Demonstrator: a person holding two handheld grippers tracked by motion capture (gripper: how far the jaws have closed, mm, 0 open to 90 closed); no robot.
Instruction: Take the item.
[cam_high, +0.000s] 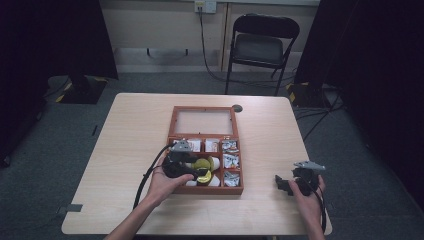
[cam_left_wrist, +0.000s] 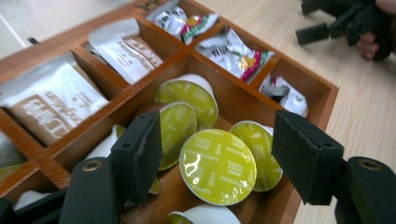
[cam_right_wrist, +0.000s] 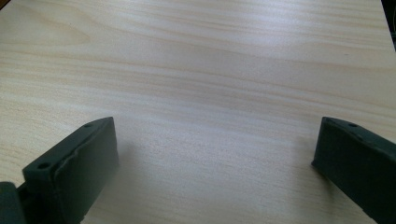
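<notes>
L gripper hovers over the big compartment of the wooden box, jaws wide apart w/ nothing between them yet; the green-lidded coffee capsule lies tilted right under the gap, foil lid facing up toward the camera. More green capsules sit touching it: one behind-left, one to its right, another further back against the divider. Sachets fill the small compartments, e.g. a brown-and-white one at left. R gripper rests on bare table well apart from the box, jaws also spread, holding nothing. Step in hand looks like picking the front capsule. To do it well: drop the L jaws straight down so pads land on the capsule's sides, not the foil, which prob dents or slips. Neighbours are packed tight, so one pad needs to slide btwn this capsule and the one at right; go slow or it'll shove the pile. Close gently, plastic cup is light, then lift clear of the box wall before moving sideways.
</notes>
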